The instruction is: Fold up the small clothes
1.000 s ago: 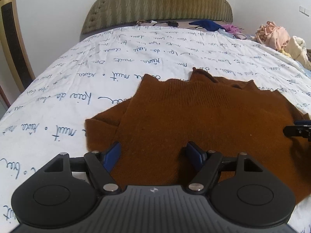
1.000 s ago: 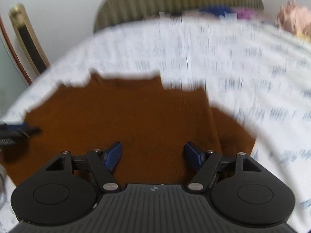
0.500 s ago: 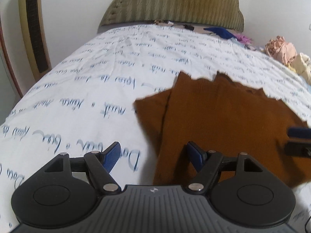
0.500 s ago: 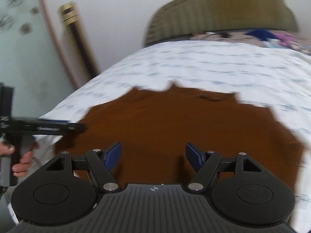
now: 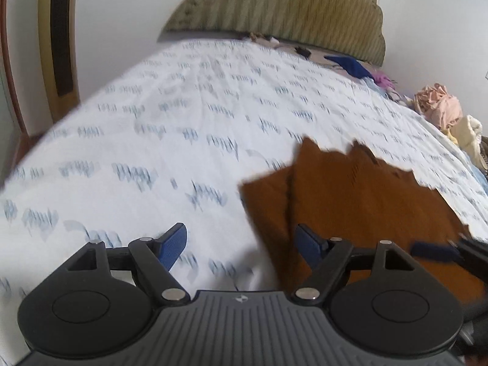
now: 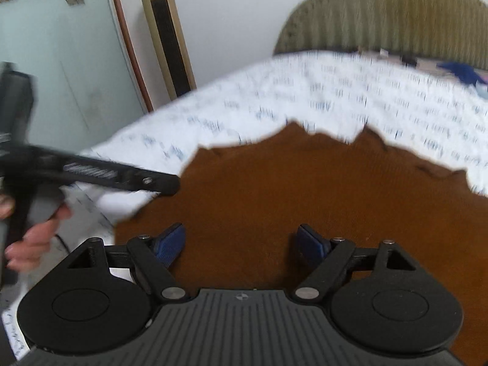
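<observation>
A brown knitted sweater (image 5: 360,201) lies flat on the bed; it also fills the middle of the right wrist view (image 6: 305,195). My left gripper (image 5: 241,244) is open and empty, over the sheet at the sweater's left edge, its right finger above the cloth. My right gripper (image 6: 241,244) is open and empty, low over the sweater's near part. The left gripper also shows from the side in the right wrist view (image 6: 122,178), held by a hand. The right gripper's tip shows at the right edge of the left wrist view (image 5: 436,248). Both views are blurred.
The bed sheet (image 5: 152,140) is white with blue handwriting print. A padded headboard (image 5: 289,9) stands at the far end. A pile of clothes (image 5: 442,109) lies at the far right, and a blue garment (image 5: 350,65) near the headboard. A glass panel (image 6: 61,45) stands left of the bed.
Both grippers have swung to the left, so the sweater has shifted right in both views. The left gripper now sits over the sweater's left edge. Both stay open.
</observation>
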A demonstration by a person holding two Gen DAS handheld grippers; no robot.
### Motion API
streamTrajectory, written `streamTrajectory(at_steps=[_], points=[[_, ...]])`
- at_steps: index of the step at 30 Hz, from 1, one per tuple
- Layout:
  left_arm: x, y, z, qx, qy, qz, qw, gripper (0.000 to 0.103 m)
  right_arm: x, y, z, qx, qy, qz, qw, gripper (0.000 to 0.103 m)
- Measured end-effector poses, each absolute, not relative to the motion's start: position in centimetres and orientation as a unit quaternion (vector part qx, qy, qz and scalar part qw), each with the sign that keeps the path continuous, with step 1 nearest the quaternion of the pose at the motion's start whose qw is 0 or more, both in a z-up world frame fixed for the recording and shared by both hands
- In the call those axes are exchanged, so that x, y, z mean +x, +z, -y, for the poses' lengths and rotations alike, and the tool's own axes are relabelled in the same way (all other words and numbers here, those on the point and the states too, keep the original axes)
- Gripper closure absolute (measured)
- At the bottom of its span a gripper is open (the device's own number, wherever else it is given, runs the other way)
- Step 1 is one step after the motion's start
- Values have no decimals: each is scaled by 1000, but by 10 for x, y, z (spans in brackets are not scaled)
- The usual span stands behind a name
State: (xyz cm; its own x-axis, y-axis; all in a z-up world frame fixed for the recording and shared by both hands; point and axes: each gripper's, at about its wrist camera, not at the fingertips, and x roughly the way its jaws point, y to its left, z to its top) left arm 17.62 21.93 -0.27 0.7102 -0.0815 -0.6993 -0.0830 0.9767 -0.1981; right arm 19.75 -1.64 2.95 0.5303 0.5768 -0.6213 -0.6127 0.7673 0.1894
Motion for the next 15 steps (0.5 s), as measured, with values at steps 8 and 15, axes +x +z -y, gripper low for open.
streamTrajectory(at_steps=[8, 15], points=[[212, 0, -229, -133, -20, -383, 914, 25, 141, 38, -1, -41, 384, -315, 867, 23], [234, -10, -234, -171, -28, -389, 905, 25, 100, 31, -37, -117, 384, -285, 871, 23]])
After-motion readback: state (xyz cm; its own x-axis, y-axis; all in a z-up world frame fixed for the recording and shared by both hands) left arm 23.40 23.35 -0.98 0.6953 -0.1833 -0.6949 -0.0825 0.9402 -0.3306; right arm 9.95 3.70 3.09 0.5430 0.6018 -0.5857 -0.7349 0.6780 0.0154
